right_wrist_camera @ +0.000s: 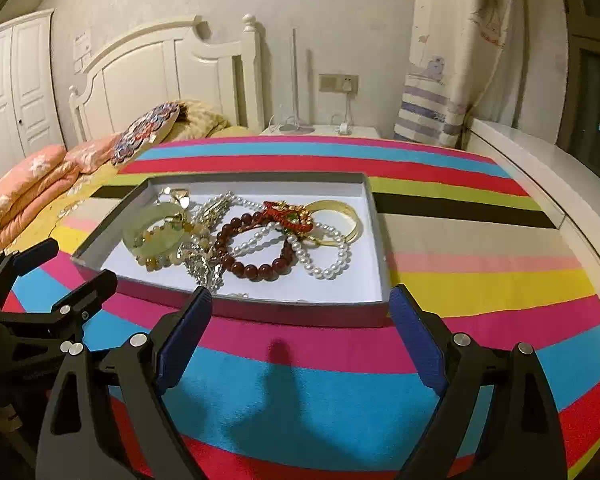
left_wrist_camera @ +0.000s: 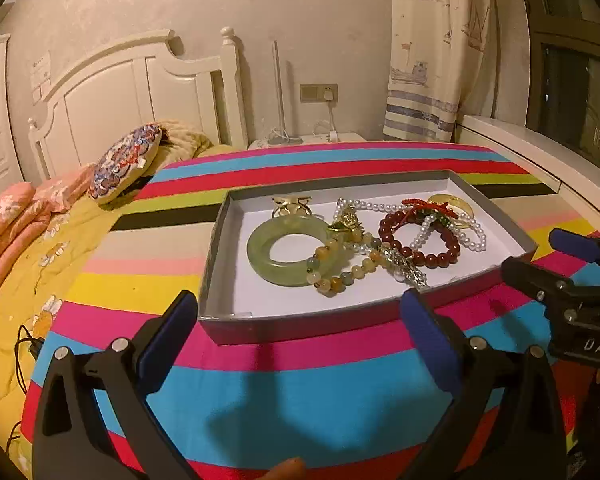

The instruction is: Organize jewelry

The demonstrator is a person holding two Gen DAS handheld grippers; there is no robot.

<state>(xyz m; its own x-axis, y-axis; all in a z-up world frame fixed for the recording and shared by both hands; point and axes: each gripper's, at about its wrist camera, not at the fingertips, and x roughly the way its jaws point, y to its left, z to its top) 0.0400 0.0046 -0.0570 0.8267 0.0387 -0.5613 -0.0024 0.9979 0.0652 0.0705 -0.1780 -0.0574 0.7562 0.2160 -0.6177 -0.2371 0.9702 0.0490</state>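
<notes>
A shallow grey box (left_wrist_camera: 220, 228) (right_wrist_camera: 374, 208) with a white floor lies on a striped cloth and holds tangled jewelry. In it are a green jade bangle (left_wrist_camera: 262, 258) (right_wrist_camera: 134, 236), a yellow-green bead bracelet (left_wrist_camera: 332, 280) (right_wrist_camera: 152, 262), a dark red bead bracelet (left_wrist_camera: 440, 256) (right_wrist_camera: 256, 270), a pearl string (left_wrist_camera: 472, 236) (right_wrist_camera: 324, 268), a silver chain (left_wrist_camera: 410, 272) (right_wrist_camera: 204, 268) and a gold bangle (right_wrist_camera: 348, 210). My left gripper (left_wrist_camera: 300, 312) is open just before the box's near edge. My right gripper (right_wrist_camera: 300, 304) is open at the near right edge and also shows in the left wrist view (left_wrist_camera: 540, 256).
The striped cloth (left_wrist_camera: 300, 400) covers a bed. Pillows (left_wrist_camera: 128, 164) and folded pink bedding (left_wrist_camera: 12, 232) lie at the left by a white headboard (left_wrist_camera: 140, 92). A white ledge (right_wrist_camera: 540, 176) runs along the right under a curtain (left_wrist_camera: 432, 48).
</notes>
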